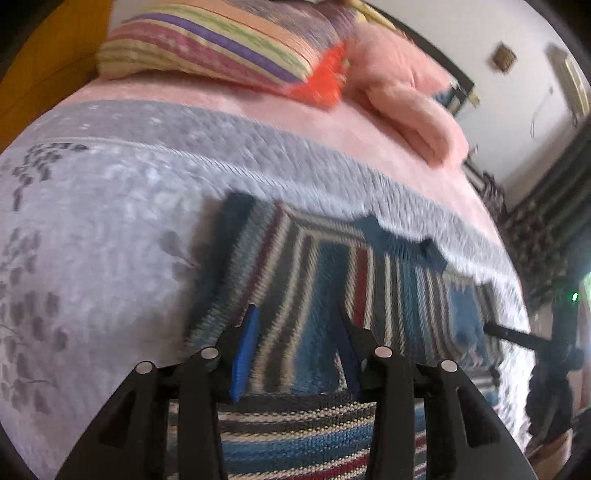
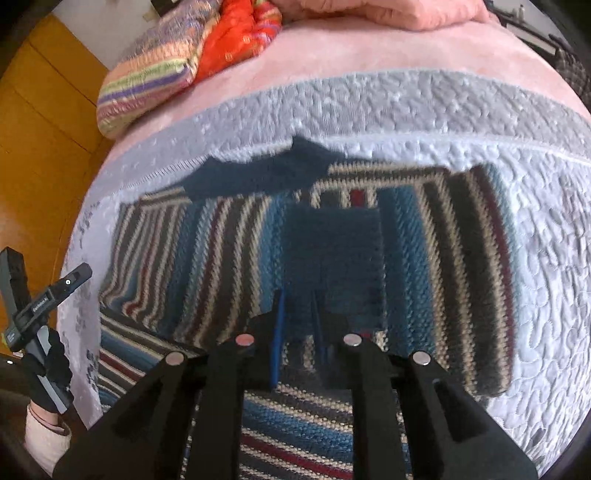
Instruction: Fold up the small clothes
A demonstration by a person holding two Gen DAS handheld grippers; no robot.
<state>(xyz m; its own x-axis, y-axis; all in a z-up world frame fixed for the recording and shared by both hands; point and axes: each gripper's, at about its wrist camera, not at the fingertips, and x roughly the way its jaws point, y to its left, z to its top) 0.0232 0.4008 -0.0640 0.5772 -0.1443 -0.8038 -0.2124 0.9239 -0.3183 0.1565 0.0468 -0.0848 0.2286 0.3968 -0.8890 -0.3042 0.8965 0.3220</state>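
Note:
A striped knit sweater (image 1: 325, 288) (image 2: 207, 251) in blue, black, cream and red lies flat on the grey quilted bedspread (image 1: 110, 229) (image 2: 535, 229). Its dark blue collar (image 2: 280, 166) (image 1: 399, 240) points toward the far side. My left gripper (image 1: 295, 332) hovers open over the sweater's left half, with wide-set blue pads (image 1: 245, 347) and nothing between them. My right gripper (image 2: 298, 325) is low over the sweater's middle, its fingers a narrow gap apart with the knit showing through. A gloved hand holds the left gripper (image 2: 70, 280) at the bed's left edge in the right wrist view.
A striped pillow (image 1: 207, 40) (image 2: 155, 70), an orange cloth (image 2: 236, 33) and a folded pink blanket (image 1: 406, 92) lie at the far end of the bed. Yellow wood panels (image 2: 40, 140) stand left of the bed. The right gripper (image 1: 517, 336) shows at the right.

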